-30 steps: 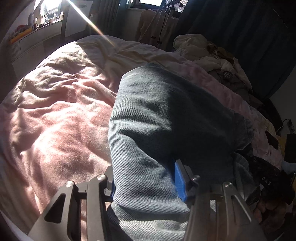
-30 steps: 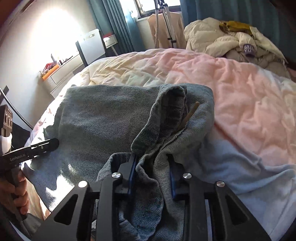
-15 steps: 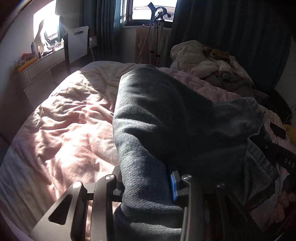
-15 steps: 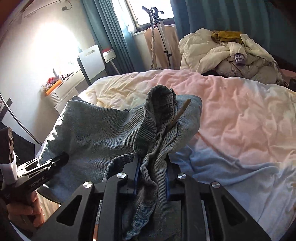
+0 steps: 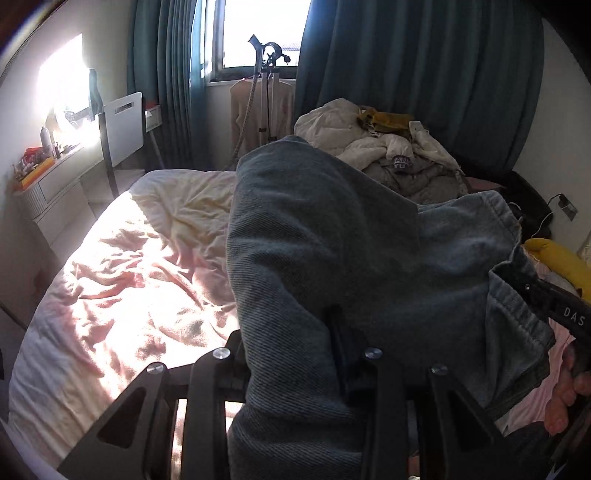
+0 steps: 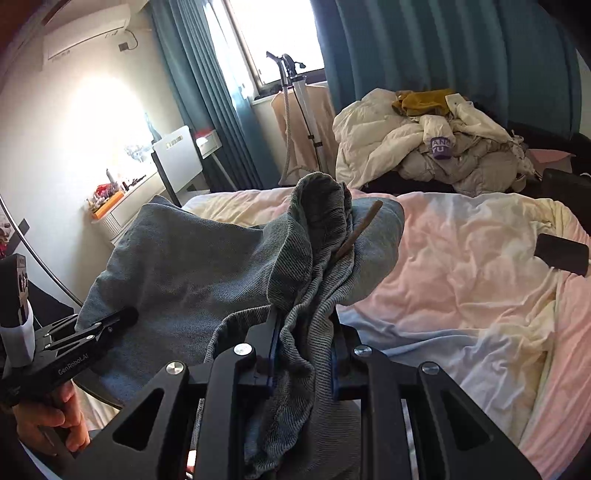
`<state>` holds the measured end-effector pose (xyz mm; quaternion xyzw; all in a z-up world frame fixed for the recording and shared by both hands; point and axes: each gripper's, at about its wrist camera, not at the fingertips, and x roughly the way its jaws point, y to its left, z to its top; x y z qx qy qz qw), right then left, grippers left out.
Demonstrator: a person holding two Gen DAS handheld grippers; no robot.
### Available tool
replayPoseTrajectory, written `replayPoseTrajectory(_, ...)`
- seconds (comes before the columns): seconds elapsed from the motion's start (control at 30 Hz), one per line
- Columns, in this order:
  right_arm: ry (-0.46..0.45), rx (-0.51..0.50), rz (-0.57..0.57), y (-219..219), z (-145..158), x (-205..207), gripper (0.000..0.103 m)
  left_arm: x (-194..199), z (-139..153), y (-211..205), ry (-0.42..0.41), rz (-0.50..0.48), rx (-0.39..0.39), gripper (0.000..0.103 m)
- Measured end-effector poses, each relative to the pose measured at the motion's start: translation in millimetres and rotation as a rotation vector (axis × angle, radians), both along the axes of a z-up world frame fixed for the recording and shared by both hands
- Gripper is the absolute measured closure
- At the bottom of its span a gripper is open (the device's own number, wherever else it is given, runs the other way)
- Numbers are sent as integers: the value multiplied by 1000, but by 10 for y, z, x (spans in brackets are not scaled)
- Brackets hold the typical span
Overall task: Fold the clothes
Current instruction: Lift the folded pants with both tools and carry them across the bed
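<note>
Garment: grey-blue denim jeans [image 5: 332,258], held up in the air above the bed [image 5: 129,280], stretched between the two grippers.

Left gripper [image 5: 295,369]: jaws partly closed on a thick fold of the denim. A second ago they stood wider and they have just been closing; now the cloth fills the gap between them and hides the pads.

Right gripper [image 6: 303,350]: jaws narrow, clamped on a bunched edge of the jeans. They also closed a little more in the last second. A brown tag or strip [image 6: 358,232] sticks out of the bunch above the jaws.

What changed: a second ago the denim lay low, close to the pink duvet; now both grippers have risen and more of the room, the window [image 5: 258,33] and the curtains [image 5: 406,92] is visible over the cloth.

Meaning for the task: I judge this is the lift that opens the jeans before a fold; no fold is made yet.

Risk: heavy denim may slip from the narrower right grip.

Other things: pile of clothes [image 6: 436,140] at the far end of the bed, not yet touched.
</note>
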<state>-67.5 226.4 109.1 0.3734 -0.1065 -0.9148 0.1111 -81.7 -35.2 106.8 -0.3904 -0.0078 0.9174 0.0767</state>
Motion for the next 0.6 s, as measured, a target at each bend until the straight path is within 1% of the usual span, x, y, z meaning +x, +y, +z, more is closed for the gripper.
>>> replayPoseTrajectory(0.3,28,-10,-113,766,352,429,84,151,289,704,30,-124,0,69)
replayPoseTrajectory(0.5,53,5,-202,1326,525,798,84,281,426,1333,44,-227,22,69)
replayPoseTrajectory(0.6,63,24,-253,1654,585,1001,84,318,429,1683,45,-289,40,69)
